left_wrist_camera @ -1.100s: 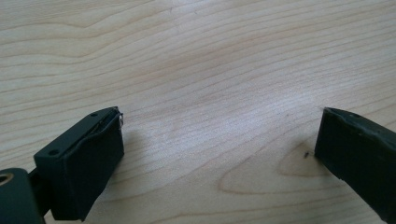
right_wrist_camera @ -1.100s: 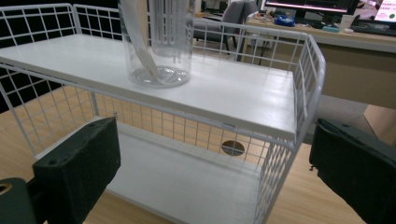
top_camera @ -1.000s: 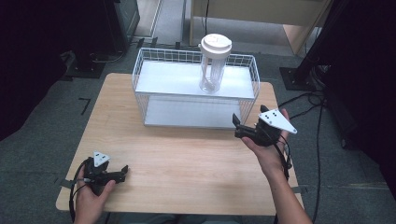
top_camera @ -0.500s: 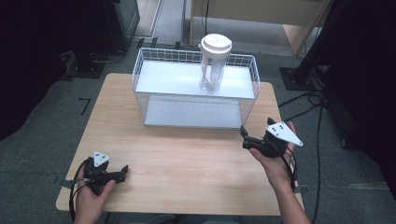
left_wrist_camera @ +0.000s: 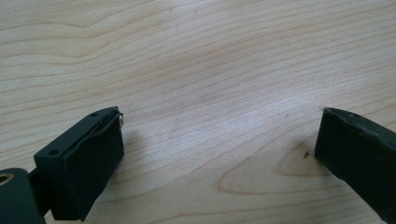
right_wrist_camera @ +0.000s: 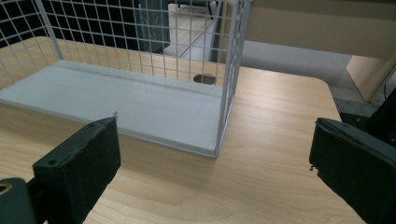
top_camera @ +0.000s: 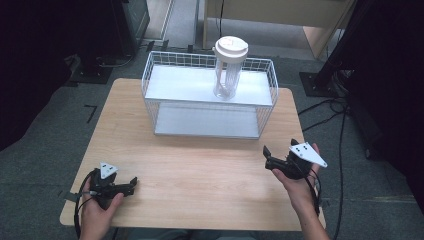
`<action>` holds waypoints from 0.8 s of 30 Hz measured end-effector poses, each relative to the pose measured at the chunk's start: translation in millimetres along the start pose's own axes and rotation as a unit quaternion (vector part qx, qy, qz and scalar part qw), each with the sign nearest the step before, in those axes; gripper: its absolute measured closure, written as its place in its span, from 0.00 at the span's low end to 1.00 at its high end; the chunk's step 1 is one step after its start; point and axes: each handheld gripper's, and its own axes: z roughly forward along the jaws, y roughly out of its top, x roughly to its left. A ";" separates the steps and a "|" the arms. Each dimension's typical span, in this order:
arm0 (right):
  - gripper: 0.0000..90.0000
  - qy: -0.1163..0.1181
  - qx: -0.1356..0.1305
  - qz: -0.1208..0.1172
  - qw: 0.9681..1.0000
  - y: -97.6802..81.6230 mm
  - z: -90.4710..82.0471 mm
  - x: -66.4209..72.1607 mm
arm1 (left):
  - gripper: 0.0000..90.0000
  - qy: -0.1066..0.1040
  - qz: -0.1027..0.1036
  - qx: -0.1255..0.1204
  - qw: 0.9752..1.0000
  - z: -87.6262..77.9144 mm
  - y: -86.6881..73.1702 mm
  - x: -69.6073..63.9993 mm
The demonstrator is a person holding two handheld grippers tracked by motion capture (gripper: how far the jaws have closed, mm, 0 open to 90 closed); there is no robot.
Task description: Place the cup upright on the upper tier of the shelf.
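1. Left gripper [top_camera: 131,182]: jaws apart, nothing between them, low over the wooden table [top_camera: 200,165] at its near left corner.
2. Right gripper [top_camera: 266,157]: jaws apart, empty, near the white wire basket [top_camera: 260,112], facing its right front corner.
3. Clear tumbler with a white lid [top_camera: 229,67]: upright inside the basket, toward its back.

Clear tumbler [top_camera: 227,75], white lid on, upright inside white wire basket [top_camera: 210,131] at rear right; basket at table's far edge.

text: none legible | labels: none | numbers: none | signs: none
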 end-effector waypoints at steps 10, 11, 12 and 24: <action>0.02 -0.009 0.026 0.014 1.000 -26.5 0.0 -7.7 | 0.02 0.000 -0.001 0.000 1.000 0.0 0.0 -0.1; 0.02 -0.011 0.031 0.014 0.999 -32.9 0.0 -9.8 | 0.02 0.000 0.000 0.000 1.000 0.0 0.0 0.0; 0.02 -0.011 0.033 0.015 0.999 -34.9 -0.2 -10.4 | 0.02 0.000 0.000 0.000 1.000 0.0 0.0 0.0; 0.02 -0.029 0.057 0.030 0.998 -60.5 -8.4 -26.8 | 0.02 0.000 -0.001 0.000 1.000 0.0 0.0 -0.1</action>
